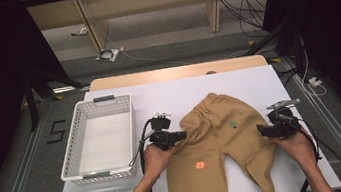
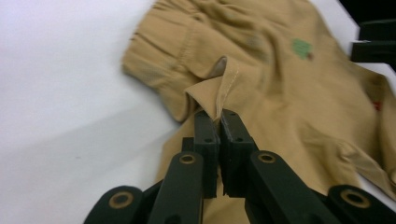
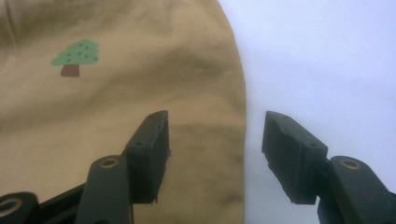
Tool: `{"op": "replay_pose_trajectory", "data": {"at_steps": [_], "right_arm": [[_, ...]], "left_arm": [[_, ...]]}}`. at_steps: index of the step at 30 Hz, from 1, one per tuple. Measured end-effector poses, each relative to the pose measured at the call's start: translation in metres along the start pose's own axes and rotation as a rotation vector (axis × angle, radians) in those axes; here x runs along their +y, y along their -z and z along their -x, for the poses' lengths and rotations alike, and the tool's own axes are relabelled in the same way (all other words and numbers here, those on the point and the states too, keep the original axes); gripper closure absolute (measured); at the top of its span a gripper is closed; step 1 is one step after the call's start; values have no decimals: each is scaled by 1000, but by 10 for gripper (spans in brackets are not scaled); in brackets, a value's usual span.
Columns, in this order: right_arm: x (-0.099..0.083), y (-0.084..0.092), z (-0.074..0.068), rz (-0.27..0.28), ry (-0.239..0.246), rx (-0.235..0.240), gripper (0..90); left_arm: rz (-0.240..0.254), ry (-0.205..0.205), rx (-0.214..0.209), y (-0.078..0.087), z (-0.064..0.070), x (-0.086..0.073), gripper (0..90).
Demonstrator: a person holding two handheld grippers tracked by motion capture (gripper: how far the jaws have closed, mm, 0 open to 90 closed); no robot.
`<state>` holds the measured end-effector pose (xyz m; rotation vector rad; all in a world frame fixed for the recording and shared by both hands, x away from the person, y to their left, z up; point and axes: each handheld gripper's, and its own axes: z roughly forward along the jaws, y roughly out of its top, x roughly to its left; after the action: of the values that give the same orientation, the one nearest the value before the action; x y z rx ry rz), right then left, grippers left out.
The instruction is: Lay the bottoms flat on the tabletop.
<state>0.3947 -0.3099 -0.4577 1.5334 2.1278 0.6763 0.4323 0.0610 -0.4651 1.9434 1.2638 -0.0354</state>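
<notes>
A white table [image 1: 237,84] is seen from above, with a strip of bare wood along its far edge at twelve o'clock and grey floor, wooden frames and loose cables [image 1: 247,9] beyond it. On the table, toward nine o'clock, a white perforated basket [image 1: 72,145] is set, a dark handle on its far rim. A pair of tan trousers [image 1: 215,140] is spread over the middle and near part of the table, waistband toward twelve o'clock and legs toward six (a green tree motif [image 1: 233,124] and an orange motif [image 1: 200,164] are printed on the cloth).

The left gripper [image 1: 182,135] is held at the nine o'clock edge of the trousers, just below the waistband. In the left gripper view its jaws are pressed together on a raised fold of tan cloth [image 2: 219,88], which is pinched between the pads and stands up from the fingertips [image 2: 205,122].

The right gripper [image 1: 262,130] is held at the three o'clock edge of the trousers. In the right gripper view its jaws are spread apart, and the trouser hem edge [image 3: 238,116] is seen between them: one fingertip [image 3: 154,133] lies over the cloth, the other over bare white table, with nothing gripped
</notes>
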Motion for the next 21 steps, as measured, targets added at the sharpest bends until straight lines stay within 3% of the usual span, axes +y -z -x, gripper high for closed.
{"op": "replay_pose_trajectory", "data": {"at_steps": [2, 7, 12, 17, 21], "right_arm": [[0, -1, 0, -12, -1, -1, 441], [-2, -6, 3, -50, -10, -2, 514], [-5, -10, 6, -89, -27, 21, 648], [-6, -6, 8, -105, -28, 17, 878], [-9, -1, 6, -123, -5, 15, 900]], "left_arm": [[-15, 20, -9, -4, -4, 0, 865], [-33, 15, 17, -11, -6, -2, 867], [-39, -1, 45, -14, -5, 0, 868], [-34, 14, 58, -18, -8, 2, 869], [-26, 17, 75, -18, -10, 4, 870]]}}
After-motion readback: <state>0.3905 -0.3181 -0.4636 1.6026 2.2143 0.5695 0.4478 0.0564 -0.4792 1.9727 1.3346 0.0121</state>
